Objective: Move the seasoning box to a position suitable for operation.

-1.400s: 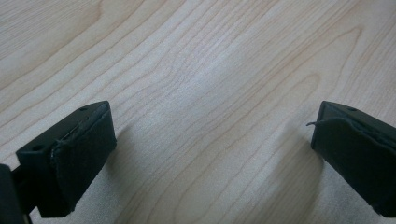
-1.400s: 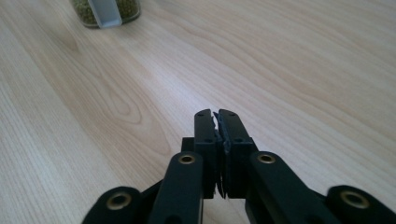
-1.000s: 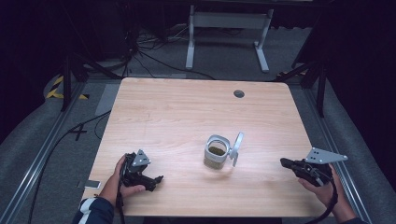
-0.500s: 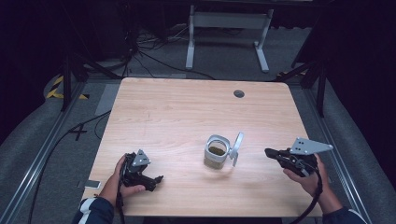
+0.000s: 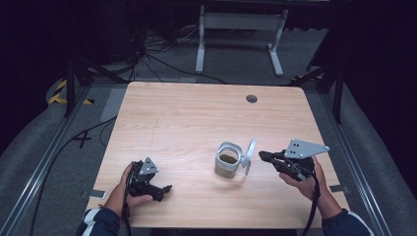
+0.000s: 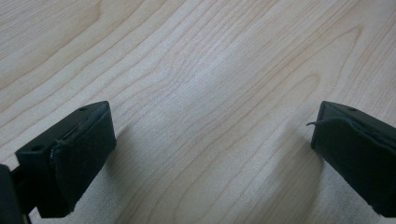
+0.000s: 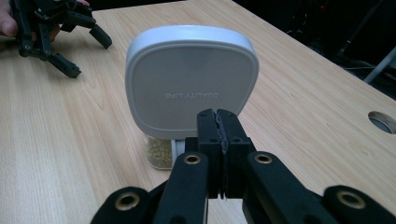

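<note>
A small clear jar holding yellow-green grains stands on the wooden table, right of centre near the front. Its white square lid is flipped up on the right side, and its flat top faces my right gripper. The right gripper is shut with nothing between its jaws; its tips point at the lid from just to its right. Whether they touch it is unclear. My left gripper rests open on bare wood at the front left, also seen far off.
A round cable hole sits in the table's far right part, also visible as a hole. Beyond the table a white metal stand and cables lie on the floor. Bare wood stretches behind and left of the jar.
My right gripper has moved left from the table's right edge to just beside the upright lid. The left gripper and the jar have stayed put.
</note>
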Motion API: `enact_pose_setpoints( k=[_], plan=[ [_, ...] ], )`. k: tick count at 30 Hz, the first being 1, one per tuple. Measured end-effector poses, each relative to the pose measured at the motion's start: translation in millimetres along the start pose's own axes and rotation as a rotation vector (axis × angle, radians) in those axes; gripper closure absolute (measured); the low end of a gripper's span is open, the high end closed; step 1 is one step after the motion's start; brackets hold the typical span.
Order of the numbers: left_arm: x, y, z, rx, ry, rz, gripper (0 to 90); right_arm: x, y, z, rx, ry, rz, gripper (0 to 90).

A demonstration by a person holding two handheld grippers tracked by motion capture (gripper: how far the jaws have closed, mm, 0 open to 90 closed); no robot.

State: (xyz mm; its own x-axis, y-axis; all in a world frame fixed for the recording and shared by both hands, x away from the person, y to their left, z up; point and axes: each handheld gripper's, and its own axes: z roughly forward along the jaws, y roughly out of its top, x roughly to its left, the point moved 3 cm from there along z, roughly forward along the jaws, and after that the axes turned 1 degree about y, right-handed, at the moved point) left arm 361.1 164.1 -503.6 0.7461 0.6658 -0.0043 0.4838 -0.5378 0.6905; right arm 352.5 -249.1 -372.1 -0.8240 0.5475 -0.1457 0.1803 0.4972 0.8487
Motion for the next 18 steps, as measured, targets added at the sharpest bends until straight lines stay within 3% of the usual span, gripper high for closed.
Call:
enact_pose_setpoints(
  k=[18],
  plan=[
    [0.0, 0.0, 0.0, 0.0, -0.001, 0.0, 0.2, 7.1, 12.7, 11.8, -0.011, 0.026, -0.025, 89.2]
  ],
)
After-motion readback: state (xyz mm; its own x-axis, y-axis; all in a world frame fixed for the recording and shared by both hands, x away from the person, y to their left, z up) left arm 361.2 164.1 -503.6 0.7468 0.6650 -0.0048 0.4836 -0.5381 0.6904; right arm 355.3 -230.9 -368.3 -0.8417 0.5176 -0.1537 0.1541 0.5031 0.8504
